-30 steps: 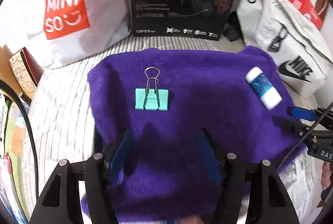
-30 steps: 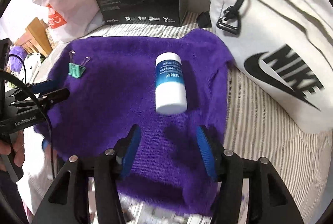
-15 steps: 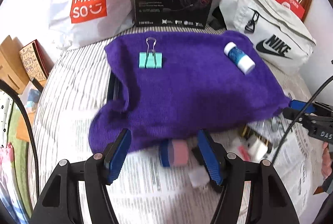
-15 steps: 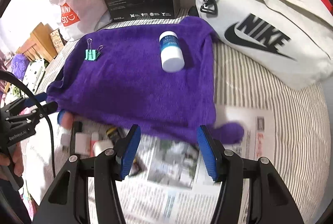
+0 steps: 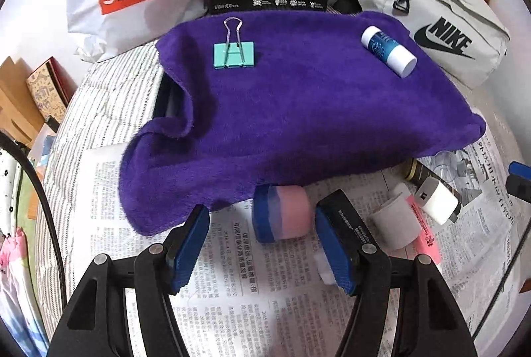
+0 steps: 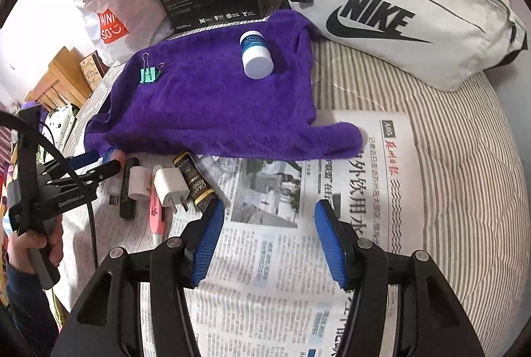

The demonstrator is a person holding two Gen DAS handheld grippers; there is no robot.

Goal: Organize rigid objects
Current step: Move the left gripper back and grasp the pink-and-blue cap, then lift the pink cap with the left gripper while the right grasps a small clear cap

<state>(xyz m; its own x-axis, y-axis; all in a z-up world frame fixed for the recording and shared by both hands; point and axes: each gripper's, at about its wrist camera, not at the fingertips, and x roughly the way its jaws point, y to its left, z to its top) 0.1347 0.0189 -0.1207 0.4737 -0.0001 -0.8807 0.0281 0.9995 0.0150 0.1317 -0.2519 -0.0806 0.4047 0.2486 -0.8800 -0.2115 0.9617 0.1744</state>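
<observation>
We have drawn both empty, half-open tools, left tool (image 5: 262, 244) and right tool (image 6: 268, 244), back from the purple towel (image 5: 298, 111), exposing the pink-and-blue roll (image 5: 282, 212) for sorting.

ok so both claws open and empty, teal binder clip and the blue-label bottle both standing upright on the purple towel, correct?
Not quite. The blue-label bottle lies on its side, as the left wrist view shows, and the teal binder clip lies flat. Both are on the purple towel. The left claw and right claw are open and empty.
</observation>
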